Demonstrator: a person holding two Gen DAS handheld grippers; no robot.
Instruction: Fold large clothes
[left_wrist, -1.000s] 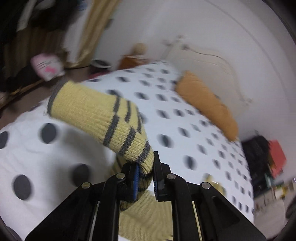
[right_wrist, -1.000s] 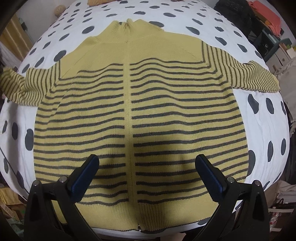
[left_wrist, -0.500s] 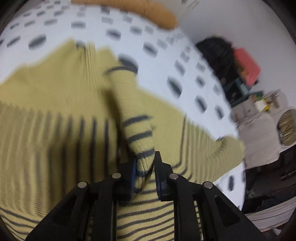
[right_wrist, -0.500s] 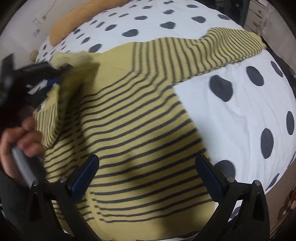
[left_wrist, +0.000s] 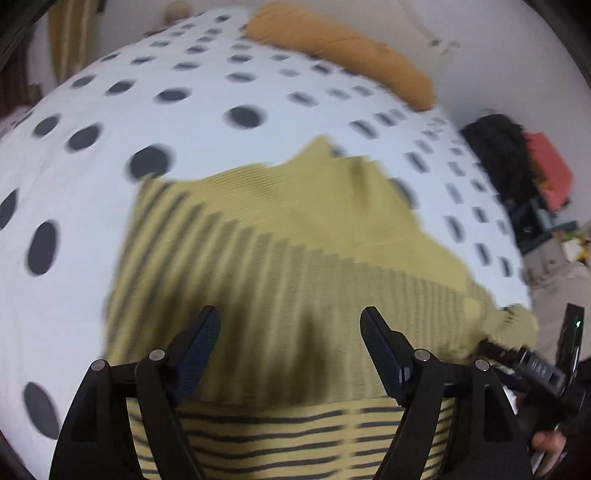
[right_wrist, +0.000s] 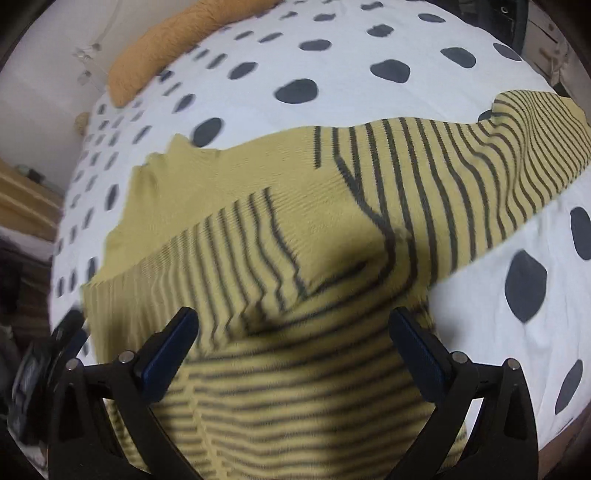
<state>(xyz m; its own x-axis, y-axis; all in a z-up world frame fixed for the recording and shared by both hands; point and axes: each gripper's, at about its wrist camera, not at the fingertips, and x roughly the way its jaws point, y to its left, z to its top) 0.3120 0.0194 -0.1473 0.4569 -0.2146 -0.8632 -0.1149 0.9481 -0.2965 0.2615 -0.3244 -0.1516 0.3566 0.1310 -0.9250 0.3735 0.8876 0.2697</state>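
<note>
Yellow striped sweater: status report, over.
Left gripper open, right gripper open. Yellow knit sweater with dark stripes flat on polka-dot bedspread, one sleeve folded across, other sleeve still out. Nothing obstructing.

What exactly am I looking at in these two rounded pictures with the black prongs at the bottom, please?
There is no robot here. A person holds a two-finger gripper in each hand, and each gripper carries a wide-angle camera looking forward along its fingers, which bends the picture round. The black prongs are those fingers: the left gripper in one view, the right gripper in the other. Both stand open and hold nothing. Beneath them lies a yellow sweater with dark stripes, spread on a white bedcover with dark dots. One sleeve is folded across the body; the other sleeve lies stretched out to the side. An orange pillow sits at the far end of the bed.
</note>
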